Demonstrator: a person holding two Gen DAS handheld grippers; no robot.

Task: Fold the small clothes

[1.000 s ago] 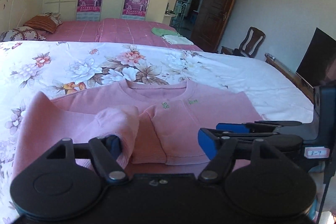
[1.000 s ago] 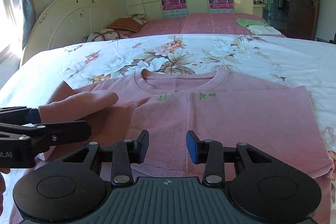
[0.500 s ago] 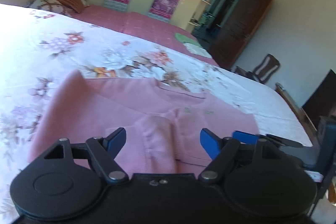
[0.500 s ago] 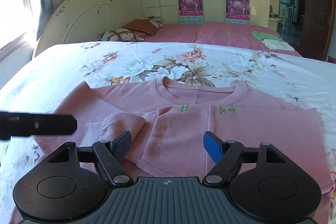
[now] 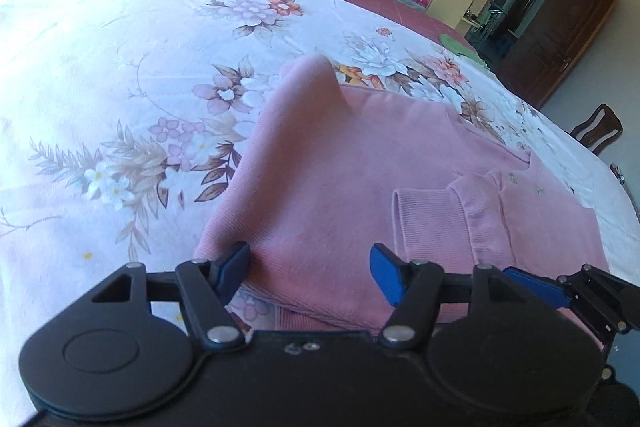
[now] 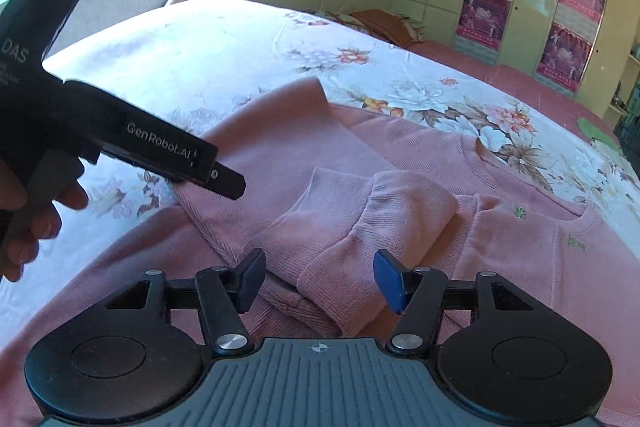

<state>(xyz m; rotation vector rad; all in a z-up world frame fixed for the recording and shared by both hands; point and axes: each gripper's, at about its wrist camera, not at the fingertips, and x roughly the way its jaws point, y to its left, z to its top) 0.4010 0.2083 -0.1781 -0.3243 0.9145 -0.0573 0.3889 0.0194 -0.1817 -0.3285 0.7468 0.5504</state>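
Sweater point(image 5: 340, 187) lying flat on floral bed point(image 5: 120, 75), sleeve point(image 6: 360, 223) now folded across chest. We are swinging both grippers over to its left edge. Left gripper point(image 5: 310, 273) and right gripper point(image 6: 320, 279) jaws apart, just closing slightly, clamping nothing. We are lining up side fold next.

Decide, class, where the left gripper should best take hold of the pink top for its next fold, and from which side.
Probably the left side edge of the pink top, near its hem. That edge lies free on the bedsheet, between the left gripper's jaws, which have just been closing but do not yet pinch it. Come from the sheet side, low, so one finger slips under. The sleeve already lies folded inward.
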